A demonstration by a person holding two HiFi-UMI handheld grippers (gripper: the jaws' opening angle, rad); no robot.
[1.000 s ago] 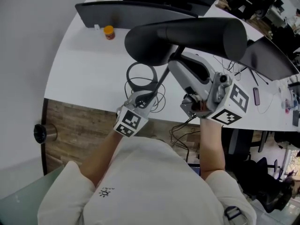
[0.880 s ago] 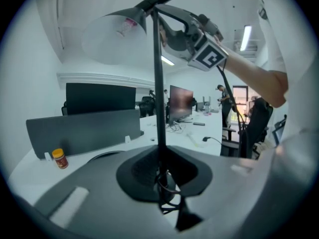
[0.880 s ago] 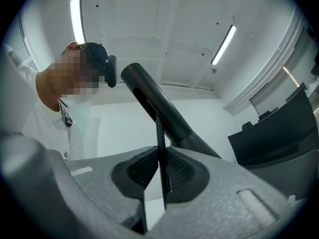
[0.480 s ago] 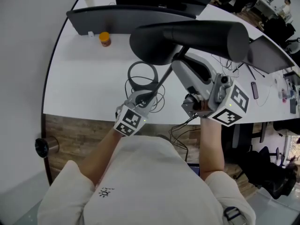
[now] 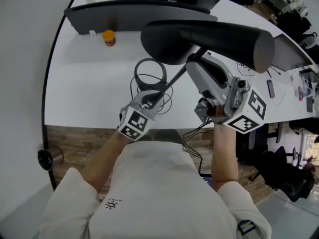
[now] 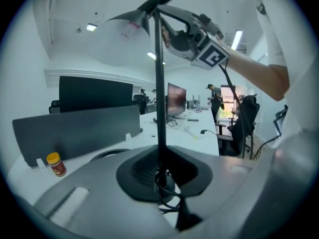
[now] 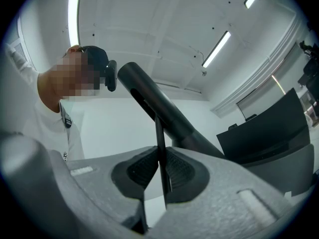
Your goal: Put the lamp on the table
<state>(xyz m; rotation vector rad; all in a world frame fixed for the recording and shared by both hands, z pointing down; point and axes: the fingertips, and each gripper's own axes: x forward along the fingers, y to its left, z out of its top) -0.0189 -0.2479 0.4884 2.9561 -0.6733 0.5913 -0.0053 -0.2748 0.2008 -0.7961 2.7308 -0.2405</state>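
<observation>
Carrying the lamp [image 5: 209, 36] in over the white table [image 5: 84, 83], you have both tools clenched on its thin pole [image 6: 159, 83]. The left gripper [image 5: 151, 101] holds it low down, where the cord [image 6: 167, 190] loops. The right gripper [image 5: 193, 66] holds it high up, just beneath the dark shade [image 5: 219, 31].

Over the last second neither grip has altered. What has changed is the lamp's place: its ring base [image 5: 149, 75] has drawn a little nearer the orange-lidded jar [image 5: 108, 37] and now sits on your side of the jar, to its right. The lamp is therefore well over the tabletop, and setting it down looks like the only step left.

The head view alone shows the ring base against the table, but the broad shade, hanging right of the jar, covers the top of the pole. The left gripper view fills that gap. It shows the pole standing upright, the right gripper pinching it close under the shade, and the jar off to the left at table level. The right gripper view shows its ridged pads shut on the pole, with the shade seen from below against the ceiling. Whether the base already rests on the table is probably not settled by any view.
</observation>
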